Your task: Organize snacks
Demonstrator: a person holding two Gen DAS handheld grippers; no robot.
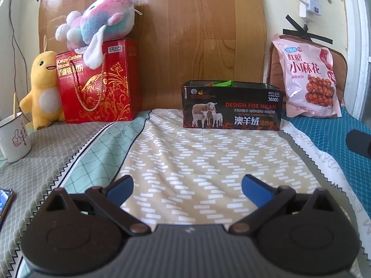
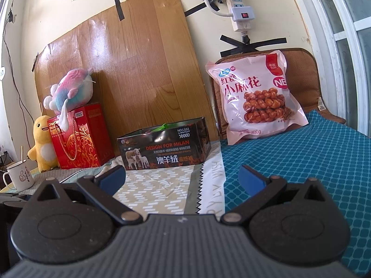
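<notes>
Bedding, a patchwork of soft printed cotton sheets, carries everything we work on. Against the glossy wood-grain wall panel leans the red cardboard biscuit gift box, kept upright. We judge the open black sheep-printed tin our collecting bin, green packets inside. The crinkly pink plastic bag of fried dough twists rests propped on a brown cushion, well apart. Our left gripper and right gripper both gape, empty.

Two plush toys sit here: one yellow duck-like plush and one pink-and-blue plush. There is one red printed gift box, one black open-topped box with sheep pictures, one pink snack bag, one white enamel mug, and one white power strip.
</notes>
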